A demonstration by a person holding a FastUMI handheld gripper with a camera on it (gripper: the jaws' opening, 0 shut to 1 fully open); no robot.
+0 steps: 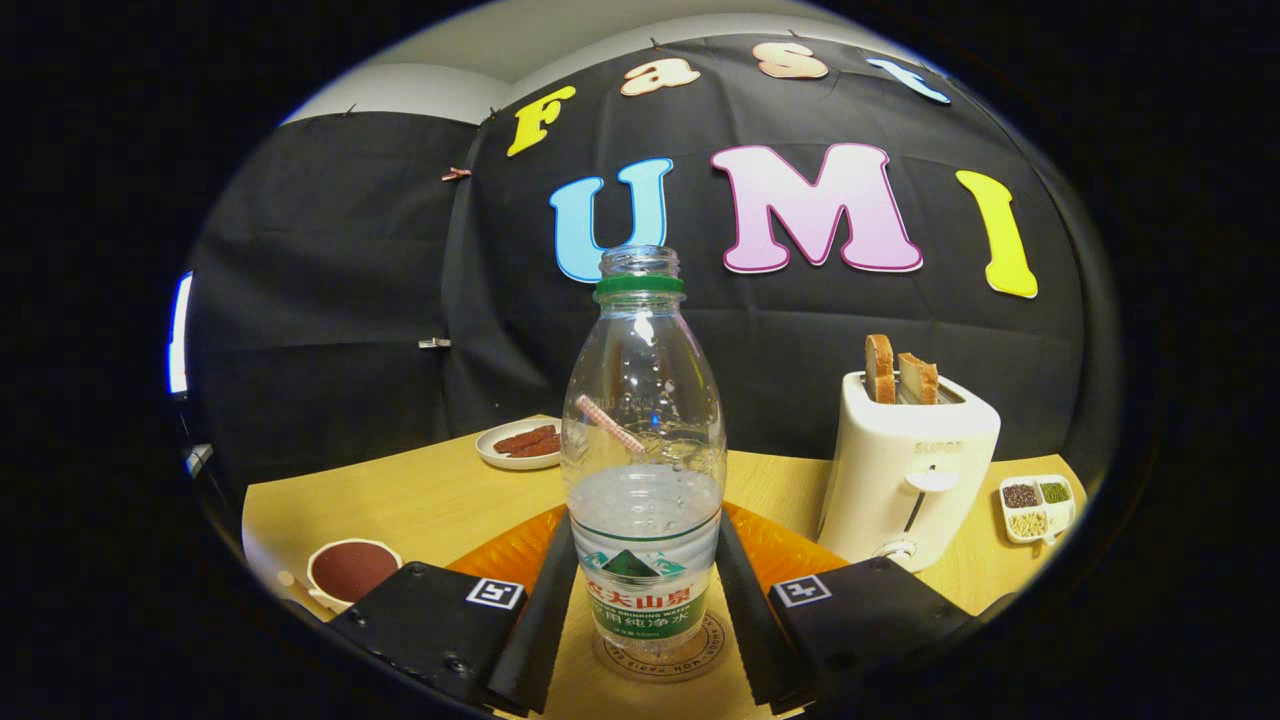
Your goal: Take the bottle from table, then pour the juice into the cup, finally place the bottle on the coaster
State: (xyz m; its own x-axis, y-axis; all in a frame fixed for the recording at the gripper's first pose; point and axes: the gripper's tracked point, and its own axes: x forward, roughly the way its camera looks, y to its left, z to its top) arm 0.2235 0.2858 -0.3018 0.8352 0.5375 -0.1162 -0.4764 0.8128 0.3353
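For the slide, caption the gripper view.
Fingers flank the open bottle standing on the coaster; cup nearby.

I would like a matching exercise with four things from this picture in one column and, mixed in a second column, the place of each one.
Things:
1. bottle
2. cup
3. toaster
4. small white plate

Places:
A. far on the table, behind the bottle and to its left, near the black cloth
B. between the two fingers, standing upright on the round coaster
C. to the right of the bottle, with two bread slices in its slots
D. beside the left finger, near the table's edge

Pairs: 1-B, 2-D, 3-C, 4-A
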